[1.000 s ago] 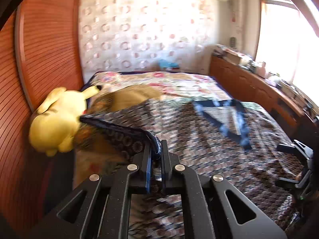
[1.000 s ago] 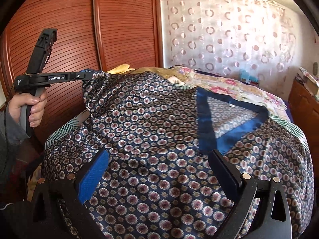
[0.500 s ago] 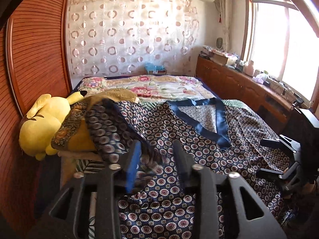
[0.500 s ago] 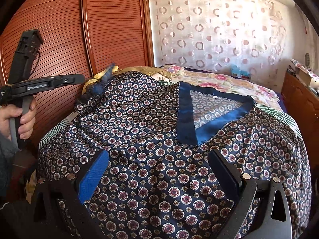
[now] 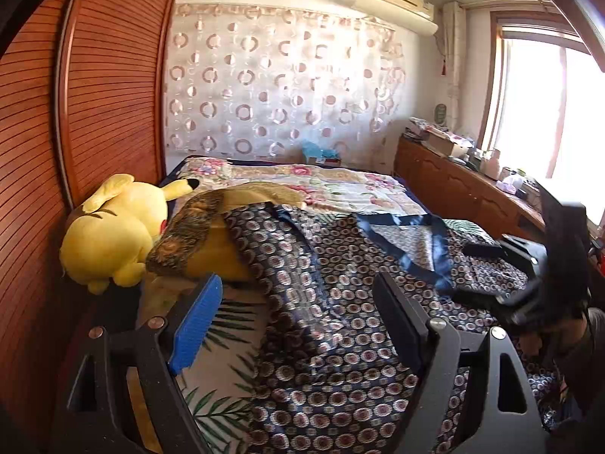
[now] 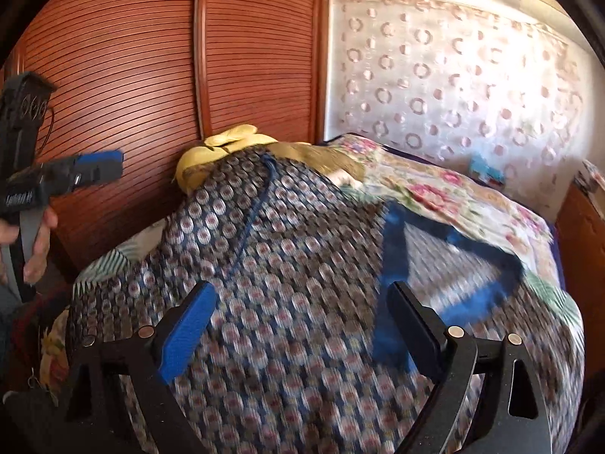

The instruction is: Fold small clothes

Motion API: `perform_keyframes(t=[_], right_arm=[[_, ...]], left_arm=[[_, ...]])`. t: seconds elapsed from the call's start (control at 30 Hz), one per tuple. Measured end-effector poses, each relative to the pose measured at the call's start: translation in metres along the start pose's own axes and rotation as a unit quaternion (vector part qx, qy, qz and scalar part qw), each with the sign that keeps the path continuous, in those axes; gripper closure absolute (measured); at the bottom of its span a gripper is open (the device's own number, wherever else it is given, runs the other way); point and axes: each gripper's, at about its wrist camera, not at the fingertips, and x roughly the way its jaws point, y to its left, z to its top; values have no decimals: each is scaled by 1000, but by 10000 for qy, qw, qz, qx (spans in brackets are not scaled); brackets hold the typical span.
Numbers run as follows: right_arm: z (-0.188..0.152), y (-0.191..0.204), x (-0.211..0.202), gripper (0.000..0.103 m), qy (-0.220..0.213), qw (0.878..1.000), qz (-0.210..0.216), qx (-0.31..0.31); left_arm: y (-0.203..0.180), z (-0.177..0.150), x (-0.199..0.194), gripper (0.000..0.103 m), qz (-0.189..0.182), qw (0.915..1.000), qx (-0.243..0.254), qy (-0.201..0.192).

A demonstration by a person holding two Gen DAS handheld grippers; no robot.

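Shirt [image 5: 332, 344] is spread flat on the bed [image 5: 302, 185], sleeve folded in. Left gripper [image 5: 298, 325], jaws just opened wide, is held empty; right gripper [image 6: 302, 325], closing slightly, is kept wide above it.

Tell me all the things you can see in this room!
Dark blue circle-patterned satin top: one, spread on the bed, blue V-neck trim.
Yellow plush toy: one, by the wardrobe.
Gold patterned cushion: one, beside the toy, under the top's edge.
Floral bedspread: one, pink and cream, far half of the bed.
Reddish slatted wooden wardrobe: left wall.
White circle-print curtain: back wall.
White air conditioner: one, above the curtain.
Wooden sideboard: under the window.
Left tool: open, just released, empty.
Right tool: open, empty.
Hand: gripping the left tool's handle.
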Motion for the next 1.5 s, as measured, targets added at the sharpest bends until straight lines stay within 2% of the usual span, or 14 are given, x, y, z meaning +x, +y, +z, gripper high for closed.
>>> perform_keyframes(t=[0.17,0.23,0.33,0.47,0.53,0.63,0.67,0.73,0.8,0.9,1.0,1.17,1.37,1.5], right_arm=[[29,2,51,23,58,9989,455,46],[38,3,76,23,119,9983,547,144],[47,-4,105,24,-54,9982,420,415],[53,-9,136,24,38,9960,645,610],[54,-10,153,30,201,9936,846,719],[56,-16,170,49,449,9896,1068,849],[56,-17,177,59,539,9888,1093,857],[58,-22,184,65,590,9885,1045,918],[60,-27,188,86,618,9857,1189,1023],[61,-34,193,99,586,9834,1305,1115],[60,-38,189,102,487,9823,1406,1138],[58,-43,166,102,265,9871,1198,1024],[49,-60,125,102,252,9941,555,892],[39,-61,120,102,413,9958,208,791]], left_arm=[[9,-11,0,21,132,9999,-93,34],[12,-15,0,21,172,9998,-100,51],[15,-22,1,21,197,9997,-110,99],[18,-32,1,21,180,9996,-144,167],[21,-34,1,21,179,9995,-177,188],[24,-37,3,21,172,9994,-242,200],[24,-38,3,21,183,9993,-246,211],[24,-39,3,21,206,9993,-239,221],[26,-40,3,21,213,9992,-243,222],[26,-40,3,21,234,9991,-256,231],[25,-41,4,21,241,9991,-243,239],[23,-41,6,21,244,9992,-191,262],[19,-41,8,21,240,9992,-180,258],[15,-38,17,21,231,9991,-202,291]])
